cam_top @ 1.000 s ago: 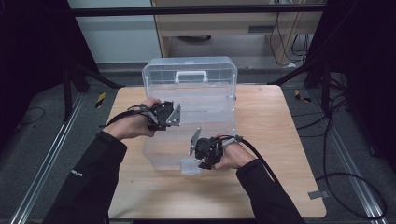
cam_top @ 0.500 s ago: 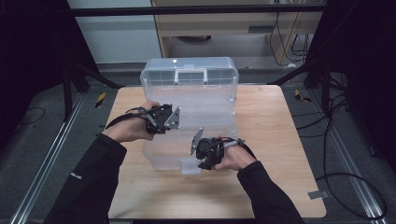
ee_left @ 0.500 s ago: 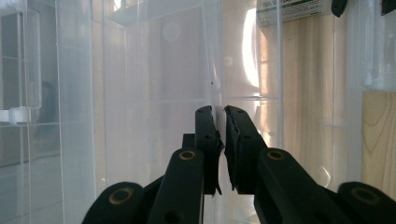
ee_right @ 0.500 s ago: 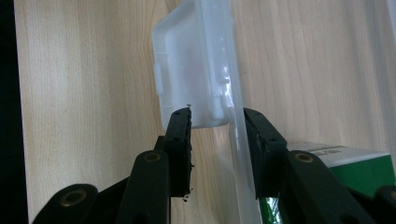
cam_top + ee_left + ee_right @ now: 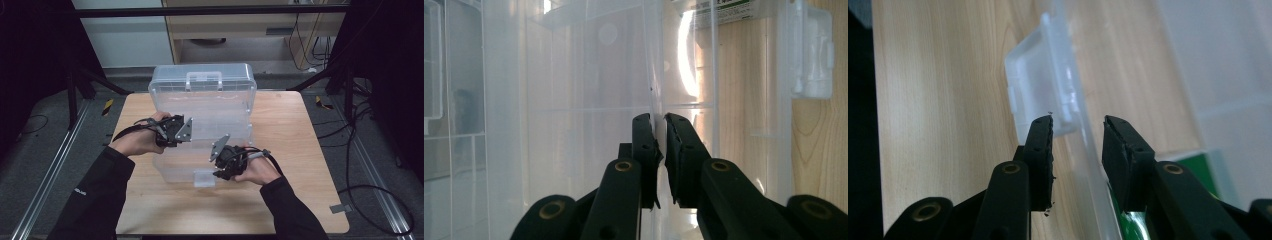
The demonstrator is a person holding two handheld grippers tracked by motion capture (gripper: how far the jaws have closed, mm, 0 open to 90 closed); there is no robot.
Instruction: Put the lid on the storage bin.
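The clear plastic storage box (image 5: 202, 120) lies mid-counter (image 5: 295, 150). The left gripper (image 5: 659, 131) pinches its left wall. The right gripper (image 5: 1077, 131) straddles the near rim, slightly spread, beside the latch (image 5: 1040, 75).

One clear box (image 5: 202, 110); two latches, one at the far edge (image 5: 204, 80), one at the near edge (image 5: 204, 177); two hand-held grippers, left (image 5: 187, 131), right (image 5: 216, 159); one table (image 5: 300, 150).

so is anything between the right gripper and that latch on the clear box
Nothing visible. The right gripper has its jaws astride the edge of the clear box right beside the latch, with bare table beyond.
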